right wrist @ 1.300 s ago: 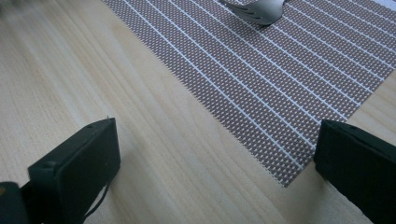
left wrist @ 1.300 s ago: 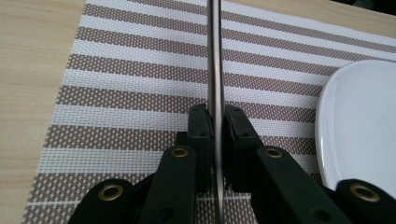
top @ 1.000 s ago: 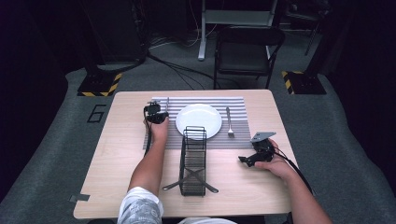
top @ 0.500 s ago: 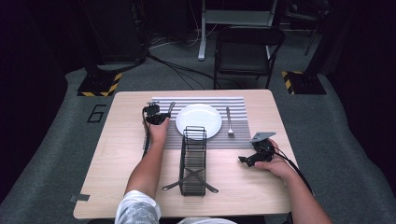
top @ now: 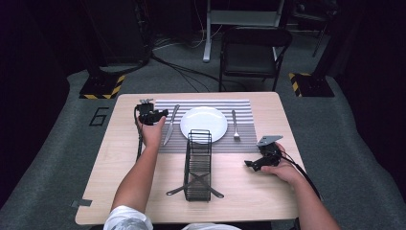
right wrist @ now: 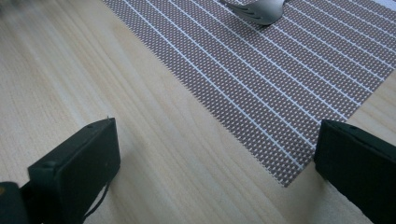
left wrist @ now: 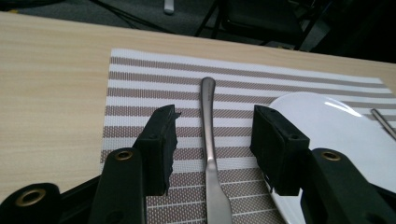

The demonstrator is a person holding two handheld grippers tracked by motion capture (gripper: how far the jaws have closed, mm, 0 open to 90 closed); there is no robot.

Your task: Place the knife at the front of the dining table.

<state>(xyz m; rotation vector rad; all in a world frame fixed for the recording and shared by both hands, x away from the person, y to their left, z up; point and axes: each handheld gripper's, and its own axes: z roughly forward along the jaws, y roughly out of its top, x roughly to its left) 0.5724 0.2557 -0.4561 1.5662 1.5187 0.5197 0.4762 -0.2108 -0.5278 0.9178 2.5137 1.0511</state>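
Knife [left wrist: 211, 154] lies flat on the striped placemat [top: 244, 143], just left of the white plate [top: 204, 123] and apart from it, with its handle toward the far side of the table [top: 119, 182]. In the high view the knife [top: 169, 125] is a little slanted. The left gripper [left wrist: 212, 140] hangs over it at the left part of the mat. Its jaws have just been opening and stand half apart, one on each side of the knife, and the pads do not touch the metal. So the knife is free on the mat, not held. In the high view the left gripper [top: 152, 115] is at the far left corner of the mat.

A fork [top: 235, 127] lies on the mat at the right of the plate. A black wire rack [top: 198, 165] stands near the person, with its far end touching the near rim of the plate.

The right gripper [top: 258, 162] rests at the right near part of the table, just beside the near right corner of the mat. Its jaws are wide open with nothing between them, only bare wood and the mat edge.
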